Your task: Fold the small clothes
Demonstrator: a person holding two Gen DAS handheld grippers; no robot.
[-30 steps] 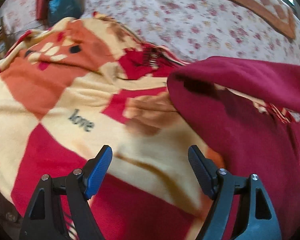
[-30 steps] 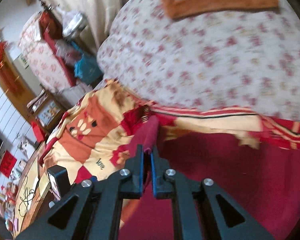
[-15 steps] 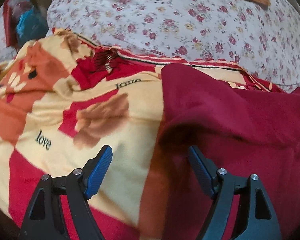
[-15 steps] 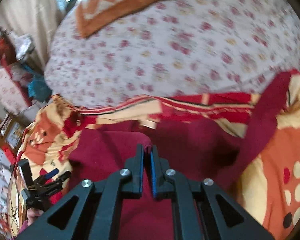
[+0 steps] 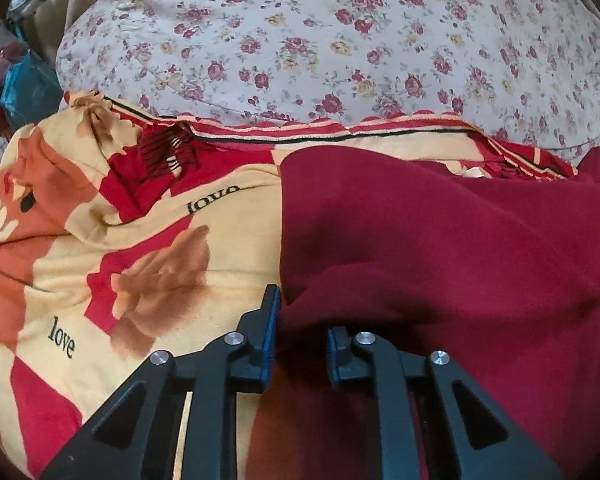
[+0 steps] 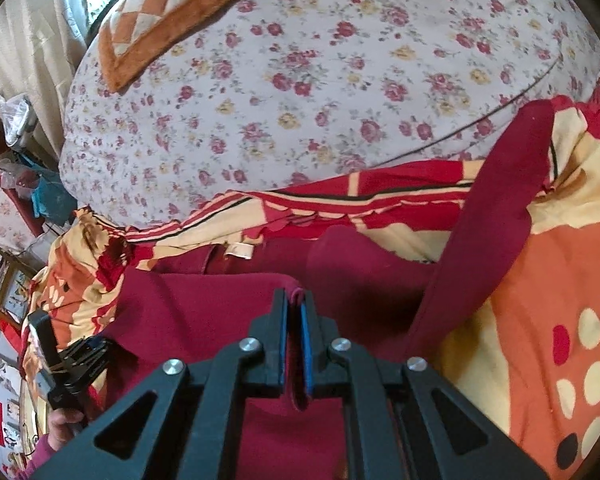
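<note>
- Closing within the last half second, the jaws of the left gripper have come in on the near left edge of the maroon garment, where a second ago they stood spread over the patterned blanket; cloth now sits bunched between them, one jaw half buried in it.
- Across the same second the garment has gone from hanging in the air to lying spread on the blanket, filling the centre and right of the left wrist view.
- Jaws of the right gripper stay pinched on a fold of the same garment at lower centre of its view.
- One long maroon strip, likely a sleeve, trails toward the upper right, unfolded.
- Progress looks early: the garment is laid out and gripped at two points, but no clean fold shows yet, and the sleeve and body remain to be brought over.
- Behind, a floral quilt covers the bed.
</note>
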